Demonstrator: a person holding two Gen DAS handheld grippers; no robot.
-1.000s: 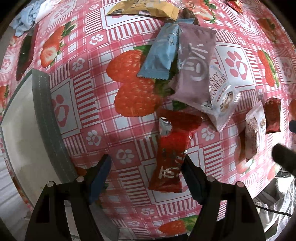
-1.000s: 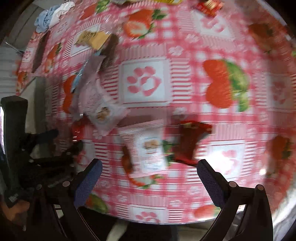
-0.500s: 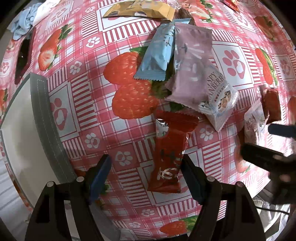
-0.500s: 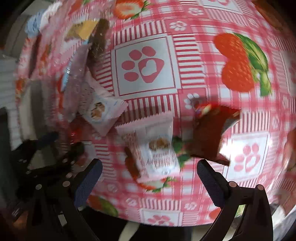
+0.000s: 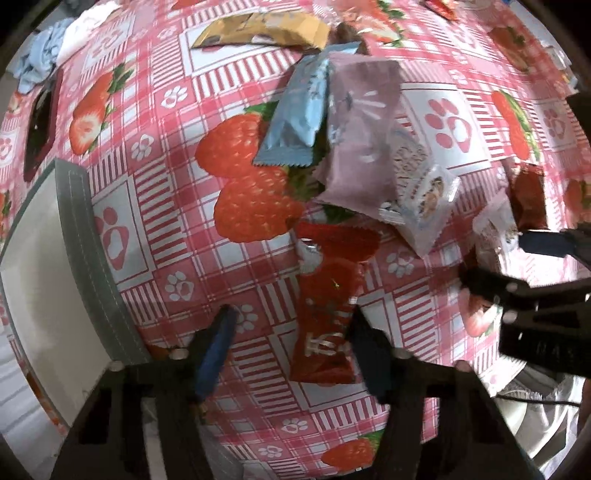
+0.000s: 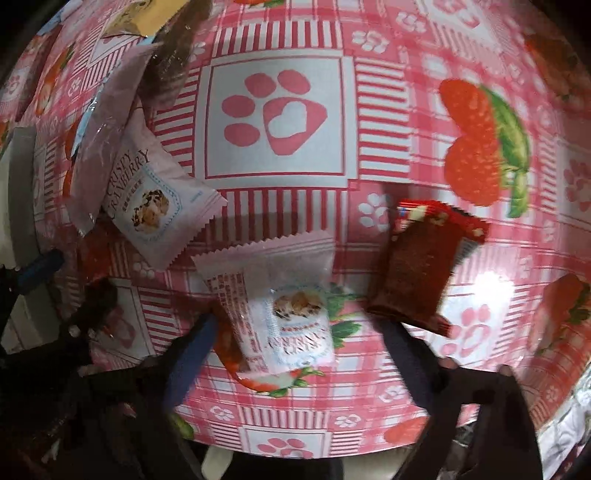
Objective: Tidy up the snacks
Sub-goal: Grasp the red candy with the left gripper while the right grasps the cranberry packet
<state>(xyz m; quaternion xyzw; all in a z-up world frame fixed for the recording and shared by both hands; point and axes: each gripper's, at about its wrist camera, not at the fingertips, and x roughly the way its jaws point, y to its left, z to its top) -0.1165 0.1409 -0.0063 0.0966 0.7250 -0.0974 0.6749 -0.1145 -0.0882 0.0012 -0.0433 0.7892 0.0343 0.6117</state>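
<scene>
A long red snack packet (image 5: 325, 306) lies on the strawberry tablecloth between the fingers of my left gripper (image 5: 293, 350), which points straight down. Its jaws are closing; the right pad is at the packet's edge and the left pad (image 5: 218, 350) is still apart from it. My right gripper (image 6: 299, 358) hangs over a white cranberry packet (image 6: 284, 306). Its jaws are closing too, with the packet between them and both pads clear of it. A dark red packet (image 6: 421, 269) lies just right of that one.
A grey-rimmed tray (image 5: 77, 236) with a white floor sits at the left. Behind lie a heap of light blue (image 5: 299, 114), mauve (image 5: 358, 133) and cranberry (image 5: 421, 199) packets and a yellow packet (image 5: 266, 31). A cloth (image 5: 48, 55) lies far left. The table edge runs near the grippers.
Both grippers' jaws have narrowed. The right gripper has moved in over the white cranberry packet and now shows at the right of the left wrist view. The left gripper has stayed put.
</scene>
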